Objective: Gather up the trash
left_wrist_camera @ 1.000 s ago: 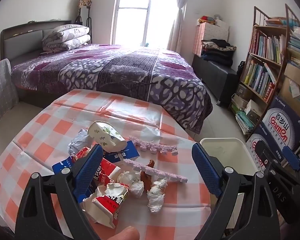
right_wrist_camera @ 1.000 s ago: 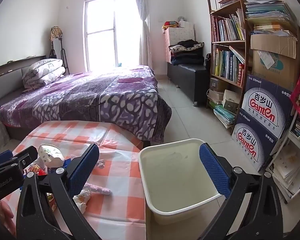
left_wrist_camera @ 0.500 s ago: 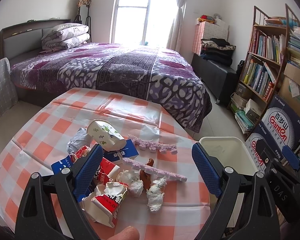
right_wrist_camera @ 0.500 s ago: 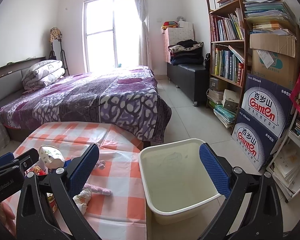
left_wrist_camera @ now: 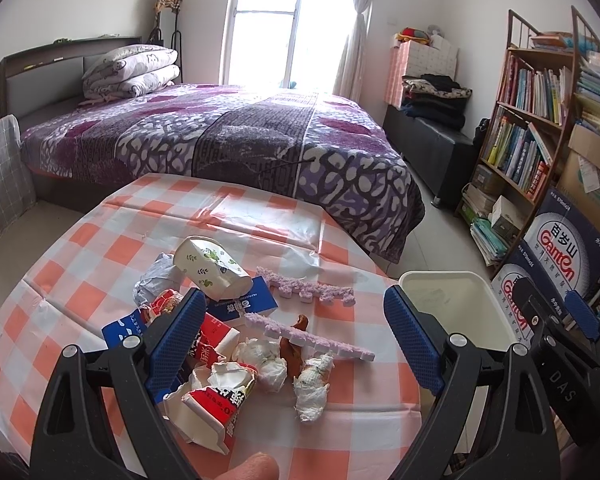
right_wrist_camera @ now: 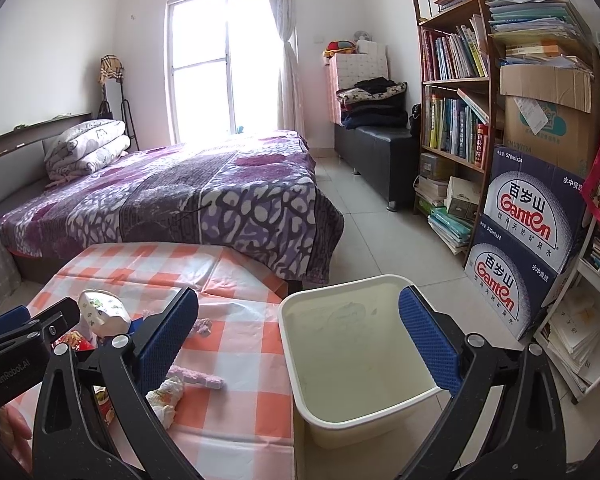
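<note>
Showing both grippers, left gripper (left_wrist_camera: 294,334) and right gripper (right_wrist_camera: 298,332), spread wide and empty; left finger (left_wrist_camera: 176,332) hides part of the crumpled cartons (left_wrist_camera: 212,396); bin (right_wrist_camera: 364,396) base unseen.

Both grippers are wide open right now, nothing between the fingers on either one. Left gripper (left_wrist_camera: 294,338) has its blue-padded fingers (left_wrist_camera: 176,334) spread far apart and points forward and a bit down. A fingertip (left_wrist_camera: 248,467) of the person's hand pokes in at the bottom edge of the left view. Right gripper (right_wrist_camera: 298,338) is the same deal, blue pads (right_wrist_camera: 428,338) splayed apart, black frame below them, aimed forward and slightly down. Each one shows up in the other's camera: the right one sits off to the right in the left view, the left one at the left edge of the right view, so they're side by side, apart, at roughly the same height.
</note>
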Demonstrator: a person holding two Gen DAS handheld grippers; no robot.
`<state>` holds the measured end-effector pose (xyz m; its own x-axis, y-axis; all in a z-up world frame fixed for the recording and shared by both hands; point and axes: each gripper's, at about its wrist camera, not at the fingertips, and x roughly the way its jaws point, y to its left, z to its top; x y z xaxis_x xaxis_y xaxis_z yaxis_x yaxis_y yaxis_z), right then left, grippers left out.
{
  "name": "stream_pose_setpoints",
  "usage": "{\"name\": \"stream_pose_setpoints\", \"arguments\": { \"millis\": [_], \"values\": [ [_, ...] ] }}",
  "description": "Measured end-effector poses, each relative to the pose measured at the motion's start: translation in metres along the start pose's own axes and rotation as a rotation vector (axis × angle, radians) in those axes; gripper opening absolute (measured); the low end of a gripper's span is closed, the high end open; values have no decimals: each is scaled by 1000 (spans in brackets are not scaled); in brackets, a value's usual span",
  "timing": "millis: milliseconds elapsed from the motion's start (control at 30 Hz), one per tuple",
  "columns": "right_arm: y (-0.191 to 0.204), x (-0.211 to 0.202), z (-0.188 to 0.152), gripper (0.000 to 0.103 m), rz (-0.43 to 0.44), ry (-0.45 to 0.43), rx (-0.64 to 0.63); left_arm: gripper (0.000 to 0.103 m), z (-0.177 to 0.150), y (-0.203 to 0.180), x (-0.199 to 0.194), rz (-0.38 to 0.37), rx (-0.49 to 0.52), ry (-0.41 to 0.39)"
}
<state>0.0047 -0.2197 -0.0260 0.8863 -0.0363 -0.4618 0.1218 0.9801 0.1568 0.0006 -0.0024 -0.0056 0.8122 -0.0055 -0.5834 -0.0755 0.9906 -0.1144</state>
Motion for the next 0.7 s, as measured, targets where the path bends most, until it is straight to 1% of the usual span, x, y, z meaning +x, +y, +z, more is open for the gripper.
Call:
{"name": "stream_pose_setpoints", "arguments": {
  "millis": [33,133,200,700],
  "values": [
    [5,-3,1,96,0,1,0,88,0,0,0,1,1,-1],
    [3,0,-1,96,0,2,-2,88,0,0,1,1,2,-2],
    [-10,6,-5,96,-1,3,-1,88,-1,0,1,2,5,-1],
    [-9,5,-6,96,-3,3,-10,88,-4,0,3,20,28,7]
  ]
}}
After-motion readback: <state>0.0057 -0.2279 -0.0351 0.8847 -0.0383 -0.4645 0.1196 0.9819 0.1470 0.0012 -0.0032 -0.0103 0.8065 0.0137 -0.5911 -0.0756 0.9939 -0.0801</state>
